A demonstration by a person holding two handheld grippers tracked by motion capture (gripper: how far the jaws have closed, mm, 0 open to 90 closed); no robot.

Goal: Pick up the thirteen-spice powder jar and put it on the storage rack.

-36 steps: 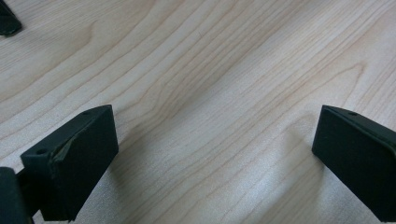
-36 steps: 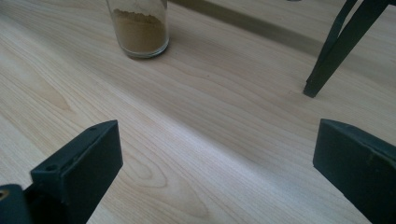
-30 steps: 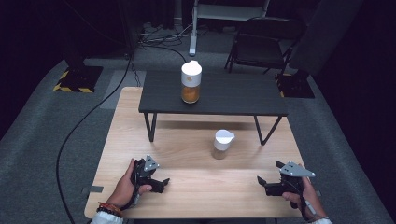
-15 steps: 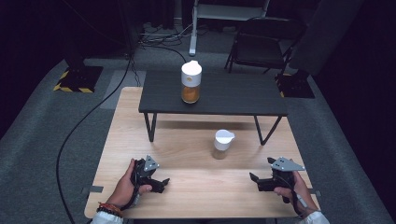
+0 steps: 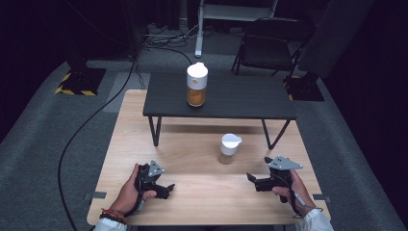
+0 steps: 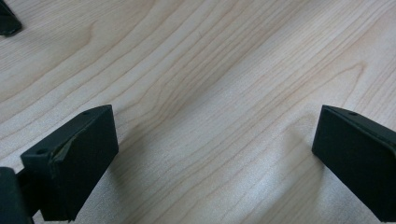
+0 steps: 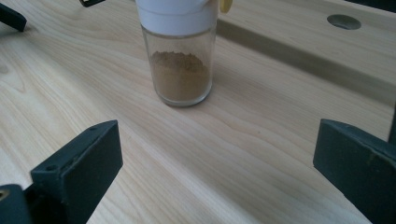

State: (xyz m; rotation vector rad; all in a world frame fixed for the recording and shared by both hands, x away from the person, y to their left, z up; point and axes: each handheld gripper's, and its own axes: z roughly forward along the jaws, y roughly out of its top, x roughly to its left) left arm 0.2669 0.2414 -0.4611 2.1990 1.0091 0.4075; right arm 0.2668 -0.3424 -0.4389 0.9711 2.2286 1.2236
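- Since a second ago your right tongs (image 5: 251, 178) have slid left across the surface (image 5: 202, 202) toward the small jar; your left tongs (image 5: 168, 187) and both jars haven't budged.
- The small spice jar (image 5: 229, 148), white lid and brownish powder, stands upright near mid-surface, just ahead and to the left of your right tongs and apart from them. In the right gripper view the same jar (image 7: 178, 51) sits ahead of the jaws, a bit left of centre, nothing touching it.
- A taller jar (image 5: 197, 84) with orange-ish contents stands upright on the dark raised shelf (image 5: 240, 98) at the far side, well apart from both tongs.
- The surface is pale wood with visible grain; the shelf stands on thin black legs over its far half.
- Room is dark: grey carpet, a black folding chair (image 5: 269, 45) behind the surface, a cable (image 5: 96, 120) trailing across the floor on the left, yellow-black hazard tape (image 5: 72, 90) further back.
- Right tongs: jaws spread wide, holding nothing, low over the wood.
- Left tongs (image 6: 210, 154): also wide open, empty, just bare wood between the jaws.
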